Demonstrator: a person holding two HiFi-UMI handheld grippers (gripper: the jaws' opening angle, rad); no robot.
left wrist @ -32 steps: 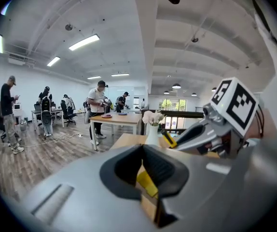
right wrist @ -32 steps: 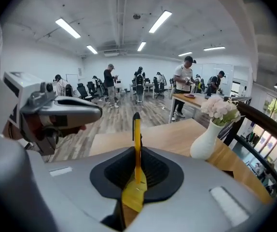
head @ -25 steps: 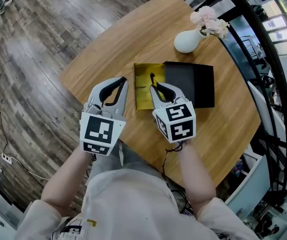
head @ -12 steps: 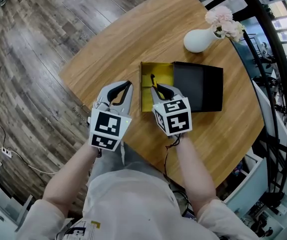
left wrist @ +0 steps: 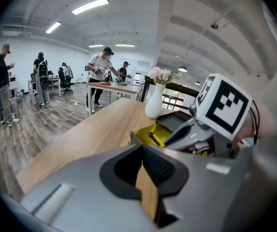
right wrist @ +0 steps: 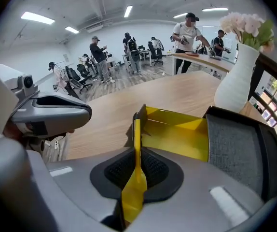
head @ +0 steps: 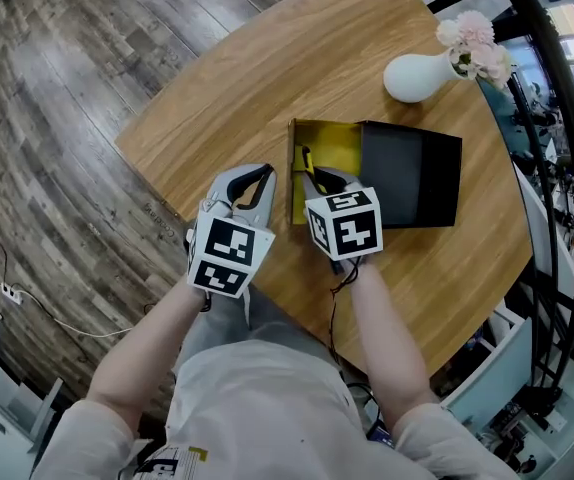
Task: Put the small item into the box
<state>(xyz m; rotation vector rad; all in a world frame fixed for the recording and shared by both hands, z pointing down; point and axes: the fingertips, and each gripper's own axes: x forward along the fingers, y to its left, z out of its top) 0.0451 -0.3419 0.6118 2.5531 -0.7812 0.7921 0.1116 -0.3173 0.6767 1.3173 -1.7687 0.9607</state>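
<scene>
The right gripper has its fingers pinched tight on a thin yellow black-tipped item, whose tip pokes over the near wall of the open black box with yellow lining. The left gripper is closed on nothing, just beside it above the wooden counter. Best, I judge, to carry the item fully over the yellow well and lower it before parting the fingers.

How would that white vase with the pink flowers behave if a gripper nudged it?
The white vase stands upright and widens toward its base, so it would probably slide before tipping. Its smooth white surface looks like ceramic: likely hard, slippery to pinch and breakable. It stands near the table edge, so a hard push might send it off.
</scene>
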